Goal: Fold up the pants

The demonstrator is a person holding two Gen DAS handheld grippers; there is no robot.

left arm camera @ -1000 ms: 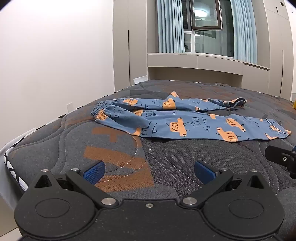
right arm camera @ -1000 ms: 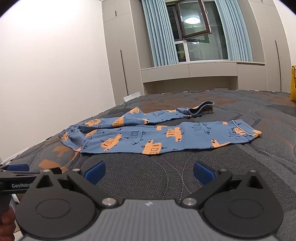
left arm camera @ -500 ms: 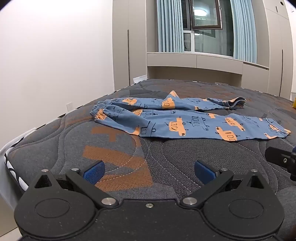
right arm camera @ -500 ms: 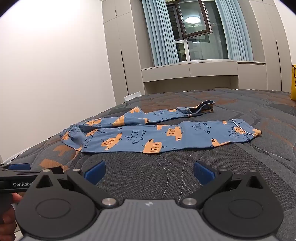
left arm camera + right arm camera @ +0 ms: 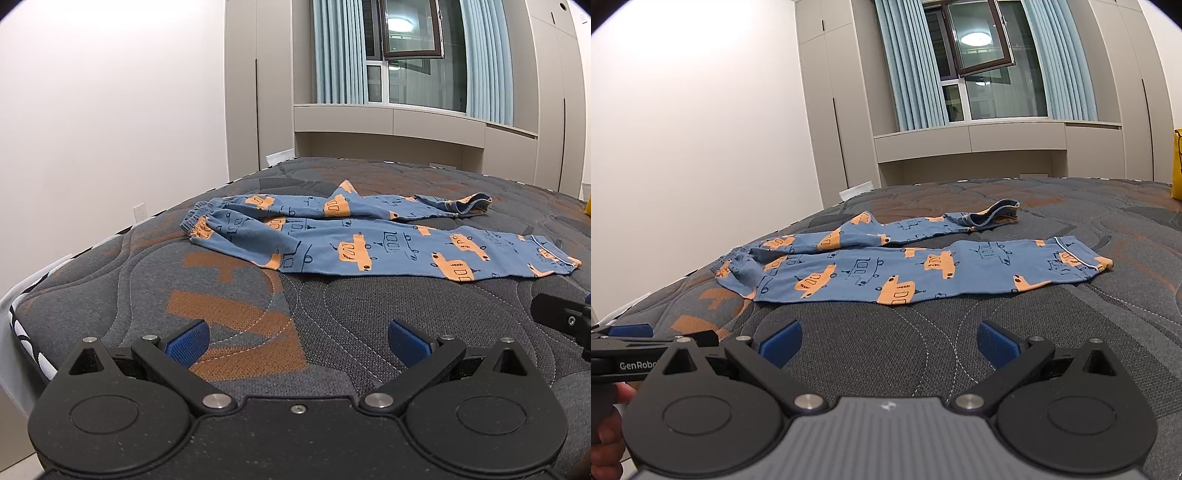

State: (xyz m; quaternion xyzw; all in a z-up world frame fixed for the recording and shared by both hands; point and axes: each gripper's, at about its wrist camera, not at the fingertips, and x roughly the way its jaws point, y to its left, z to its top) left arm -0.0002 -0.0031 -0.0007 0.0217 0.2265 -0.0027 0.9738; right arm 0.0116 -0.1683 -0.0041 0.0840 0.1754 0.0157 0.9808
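Blue pants (image 5: 369, 247) with orange car prints lie spread on the dark quilted mattress (image 5: 240, 310), waistband to the left, both legs running right. The near leg lies flat; the far leg is rumpled, its cuff turned up. In the right wrist view the same pants (image 5: 908, 273) stretch across the middle. My left gripper (image 5: 297, 338) is open over the mattress, well short of the pants, with nothing between its blue pads. My right gripper (image 5: 888, 339) is open too, short of the near leg. The left gripper's body (image 5: 646, 350) shows at the right view's left edge.
The mattress's left edge (image 5: 48, 273) drops off beside a white wall. Beyond the bed stand pale cabinets and a window with blue curtains (image 5: 340, 55). A yellow object (image 5: 1177, 166) sits at the far right. A hand (image 5: 607, 435) holds the left gripper's handle.
Both views have shifted slightly; the pants sit a touch higher and nearer in the frames. Both grippers remain open and the pants have not moved.
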